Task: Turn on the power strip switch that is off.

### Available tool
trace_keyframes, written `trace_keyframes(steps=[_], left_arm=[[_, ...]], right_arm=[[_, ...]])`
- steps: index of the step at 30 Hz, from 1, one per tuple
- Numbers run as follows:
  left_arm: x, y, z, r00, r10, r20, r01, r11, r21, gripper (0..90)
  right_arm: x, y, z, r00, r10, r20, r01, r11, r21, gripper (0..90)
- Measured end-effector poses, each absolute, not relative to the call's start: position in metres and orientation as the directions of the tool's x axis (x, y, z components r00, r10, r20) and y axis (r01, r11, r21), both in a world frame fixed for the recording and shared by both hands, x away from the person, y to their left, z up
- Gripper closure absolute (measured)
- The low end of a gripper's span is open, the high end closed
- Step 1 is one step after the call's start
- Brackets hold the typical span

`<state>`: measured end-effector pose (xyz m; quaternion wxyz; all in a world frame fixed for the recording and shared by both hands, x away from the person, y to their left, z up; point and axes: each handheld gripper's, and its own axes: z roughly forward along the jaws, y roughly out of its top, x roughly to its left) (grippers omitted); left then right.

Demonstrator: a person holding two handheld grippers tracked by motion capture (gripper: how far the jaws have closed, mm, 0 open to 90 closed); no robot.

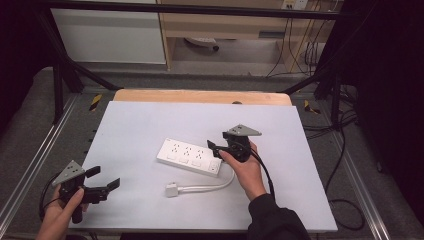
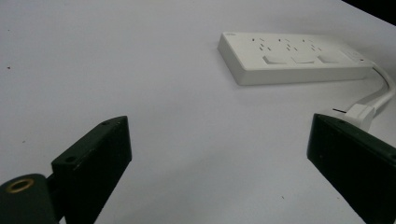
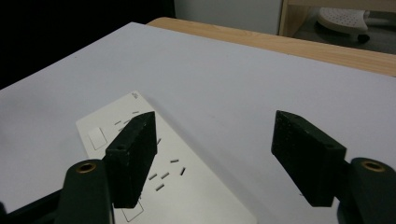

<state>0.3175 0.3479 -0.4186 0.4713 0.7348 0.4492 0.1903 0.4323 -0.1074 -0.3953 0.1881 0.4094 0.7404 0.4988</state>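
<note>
A white power strip (image 1: 189,156) lies flat in the middle of the white tabletop (image 1: 145,125). Its white cable (image 1: 210,187) curls toward the front and ends in a plug (image 1: 172,190). My right gripper (image 1: 216,147) is held just over the strip's right end, jaws open and empty. In the right gripper view the strip (image 3: 182,186) lies under the left jaw of that gripper (image 3: 215,126). My left gripper (image 1: 104,178) is open near the front left corner, aimed toward the strip (image 2: 289,58) and plug (image 2: 359,114), well short of both; nothing sits in the left gripper (image 2: 219,126).
A wooden strip (image 1: 200,96) borders the table's far edge. Black frame bars (image 1: 60,85) stand at the far corners. Cables (image 1: 345,200) trail on the floor to the right. A pale cabinet (image 1: 110,35) and shelving stand behind.
</note>
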Motion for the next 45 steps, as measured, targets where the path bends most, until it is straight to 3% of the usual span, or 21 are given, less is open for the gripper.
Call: trace_keyframes(steps=[8,16,31,45], left_arm=[[0.318,0.348,-0.419,0.524,0.839,-0.144,0.481,-0.152,0.864,6.6],[0.318,0.348,-0.419,0.524,0.839,-0.145,0.482,-0.152,0.863,6.6],[0.318,0.347,-0.419,0.526,0.838,-0.146,0.486,-0.155,0.86,6.6],[0.318,0.348,-0.419,0.527,0.838,-0.145,0.486,-0.156,0.86,6.6]], right_arm=[[0.432,-0.098,-0.4,-0.607,0.784,0.128,0.417,0.178,0.891,46.3],[0.433,-0.092,-0.402,-0.619,0.774,0.132,0.413,0.178,0.893,52.9],[0.434,-0.086,-0.407,-0.623,0.768,0.152,0.421,0.165,0.892,55.3],[0.433,-0.071,-0.413,-0.656,0.741,0.146,0.418,0.196,0.887,64.5]])
